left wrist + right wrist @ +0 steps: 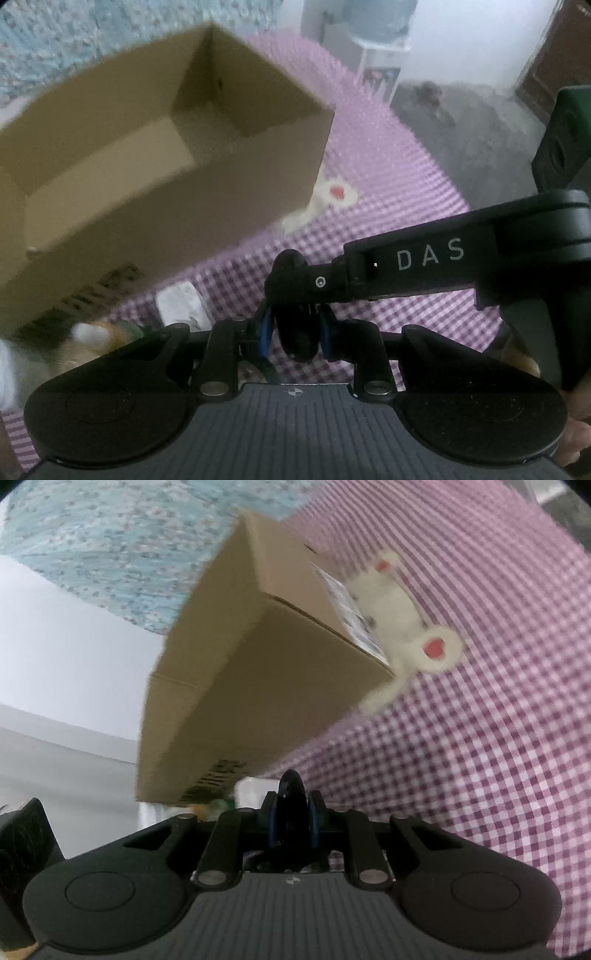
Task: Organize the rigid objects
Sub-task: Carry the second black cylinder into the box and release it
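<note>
Nearest the lens in the left wrist view, the left gripper (298, 328) has its blue-padded fingers closed on a black disc-shaped object (297, 338) at lower centre. The right gripper (295, 275) comes in from the right edge as a long black body lettered "DAS", tilted slightly down to the left, its tip gripping the same black object from above. In the right wrist view the right gripper (291, 818) sits at lower centre, blue pads pressed on either side of the thin edge of the black disc (291, 805), so both hands hold one piece.

An open cardboard box (155, 173) fills the upper left of the left view, its brown interior showing; the right view sees only its outer walls (240, 679) and a white label. Both views are blurred. A white plush toy (399, 620) with red spots lies against the box at the upper right of the right view, on the purple checked cloth (480, 738). Only the left view shows the grey floor (480, 122) and a water dispenser (376, 22) at top.
</note>
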The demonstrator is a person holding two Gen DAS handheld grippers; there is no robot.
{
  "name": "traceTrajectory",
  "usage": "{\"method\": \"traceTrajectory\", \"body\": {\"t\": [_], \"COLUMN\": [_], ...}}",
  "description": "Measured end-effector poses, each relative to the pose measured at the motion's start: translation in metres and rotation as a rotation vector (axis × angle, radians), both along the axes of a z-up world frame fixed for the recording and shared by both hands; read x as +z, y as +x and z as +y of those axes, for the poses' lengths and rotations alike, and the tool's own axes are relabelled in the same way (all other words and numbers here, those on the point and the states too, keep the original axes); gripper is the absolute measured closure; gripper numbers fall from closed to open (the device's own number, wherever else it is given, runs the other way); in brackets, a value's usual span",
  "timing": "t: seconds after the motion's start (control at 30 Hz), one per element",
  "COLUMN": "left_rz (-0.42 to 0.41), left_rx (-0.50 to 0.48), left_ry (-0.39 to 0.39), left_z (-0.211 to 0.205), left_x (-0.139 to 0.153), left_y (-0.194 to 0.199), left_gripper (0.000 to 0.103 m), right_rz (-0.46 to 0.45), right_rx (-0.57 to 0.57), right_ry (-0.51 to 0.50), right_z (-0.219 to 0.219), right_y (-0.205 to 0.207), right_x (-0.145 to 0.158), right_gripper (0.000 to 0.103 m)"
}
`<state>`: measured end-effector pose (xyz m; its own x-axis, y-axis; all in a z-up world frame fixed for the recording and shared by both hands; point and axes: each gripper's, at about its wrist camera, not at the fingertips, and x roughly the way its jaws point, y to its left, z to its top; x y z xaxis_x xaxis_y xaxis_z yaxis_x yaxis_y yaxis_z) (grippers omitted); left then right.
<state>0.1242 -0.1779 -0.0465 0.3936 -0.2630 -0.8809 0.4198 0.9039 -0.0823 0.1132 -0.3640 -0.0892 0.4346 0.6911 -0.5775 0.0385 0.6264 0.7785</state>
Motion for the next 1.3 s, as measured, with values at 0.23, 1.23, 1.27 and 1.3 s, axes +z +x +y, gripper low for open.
{"method": "traceTrajectory", "body": {"t": [0.23,1.23,1.27,1.3], "left_rz": [-0.139,0.07,0.069,0.064], "left_rx": [0.056,0.47,0.471,0.469], "left_ry": [-0.032,0.142,0.129,0.117], "left_z": [0.027,0.152,0.154,0.154], "left_x": [0.072,0.06,0.061,0.064], "left_y": [-0.01,0.144,0.144,0.141], "left_gripper": [0.079,0.069,0.068,0.068], "right_rz": [-0.17,0.204,0.202,0.196], "right_rx": [0.037,0.229,0.226,0.224], "right_ry": [-0.006,0.082,0.089,0.092], "right_z": [0.021,0.196,0.193,0.189], "right_y": [-0.005,0.24,0.237,0.235], "right_x": [0.078,-0.012,-0.01,-0.008], "right_gripper": [0.084,0.084,0.084,0.084]}}
